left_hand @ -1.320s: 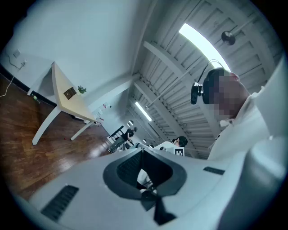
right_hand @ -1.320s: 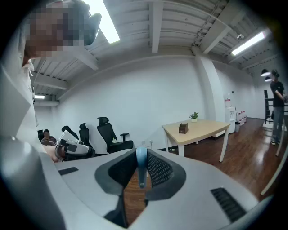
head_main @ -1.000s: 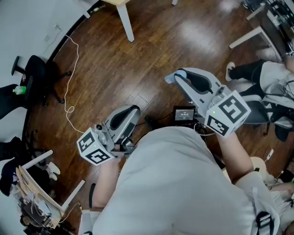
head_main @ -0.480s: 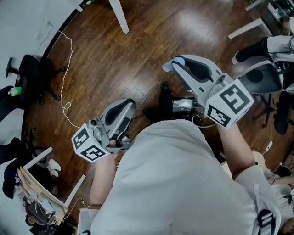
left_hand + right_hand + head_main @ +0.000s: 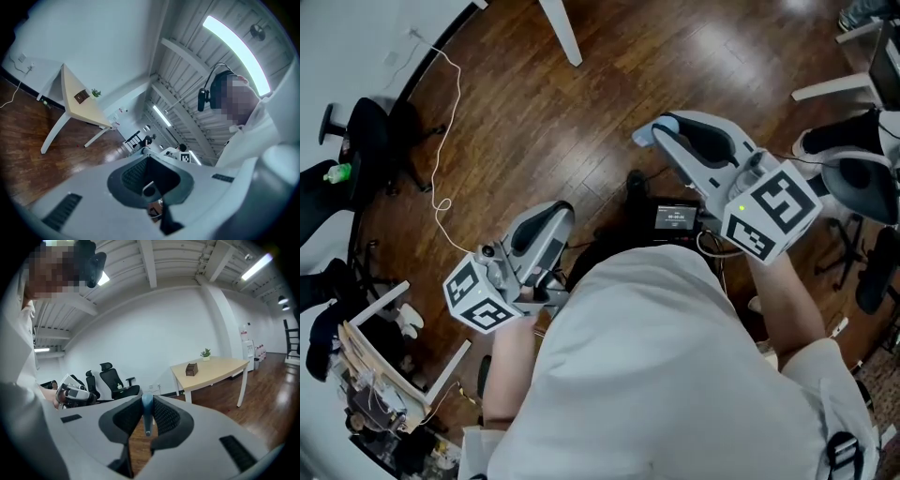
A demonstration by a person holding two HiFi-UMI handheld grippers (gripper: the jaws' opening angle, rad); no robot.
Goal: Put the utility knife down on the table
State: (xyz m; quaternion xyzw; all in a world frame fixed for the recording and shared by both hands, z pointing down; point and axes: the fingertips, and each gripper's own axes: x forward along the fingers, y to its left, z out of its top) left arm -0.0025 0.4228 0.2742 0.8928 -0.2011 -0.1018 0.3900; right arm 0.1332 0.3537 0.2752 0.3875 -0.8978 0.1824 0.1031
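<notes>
Evidently, right gripper (image 5: 147,400) clamps the blue utility knife (image 5: 147,414) for carrying (wooden table (image 5: 212,367) stands well apart); left gripper (image 5: 149,163), jaws together, holds nothing.

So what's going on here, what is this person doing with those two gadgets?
A person stands on a wooden floor with a hand-held claw in each hand. The right claw is closed on a slim blue utility knife, gripped between its pads. The left claw looks closed, with nothing I can make out in it. The knife is not yet put down: the table stands off across the room, with a small brown box and a potted plant on it.
</notes>
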